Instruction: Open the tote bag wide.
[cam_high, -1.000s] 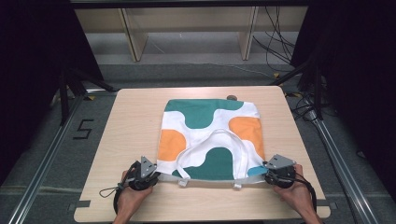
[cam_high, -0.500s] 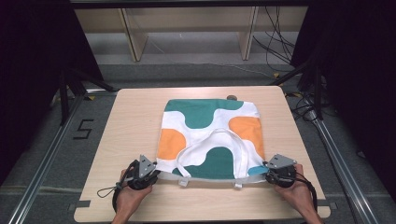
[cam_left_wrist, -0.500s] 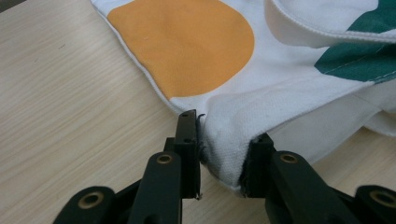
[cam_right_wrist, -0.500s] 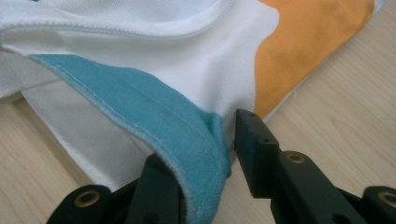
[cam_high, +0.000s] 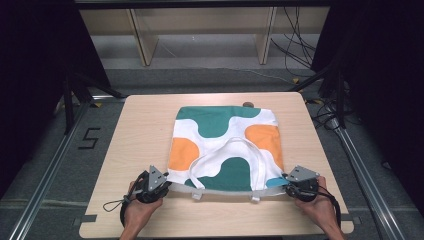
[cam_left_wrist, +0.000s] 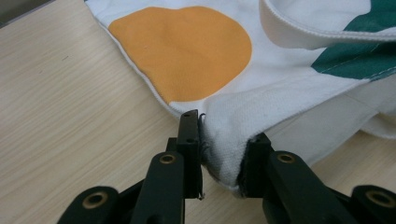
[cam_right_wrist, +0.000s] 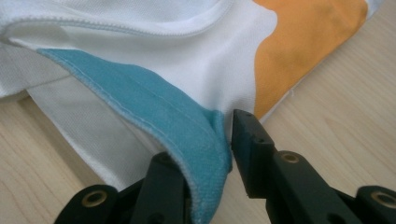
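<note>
**Tote bag pinched at both near corners**

Nearest the person, the left hand-held gripper (cam_high: 161, 187) sits at the near-left corner of the tote bag (cam_high: 225, 145), and in the left gripper view (cam_left_wrist: 219, 154) a fold of white canvas is bunched between its two black jaws, pressed on both sides. The right hand-held gripper (cam_high: 292, 186) holds the near-right corner; in the right gripper view (cam_right_wrist: 219, 154) the teal-lined hem runs down between the jaws, which have just been closing on it, and the cloth is caught there. Both hands rest close to the near edge of the counter (cam_high: 140, 130), with a narrow strip of bare wood between them and that edge.

The bag lies flat in the middle of the counter — white with green and orange blobs, its open mouth toward the person, one white handle (cam_high: 227, 150) looped back over the body. Two short strap ends poke out along the near hem. Bare wood lies broad at the left and narrower at the right; the bag's far edge stops short of the counter's far edge.

A small dark thing at the bag's far edge is too small to make out. Beyond the counter, a pale shelf unit (cam_high: 200, 35) stands cut off by the top of the high view.
</note>
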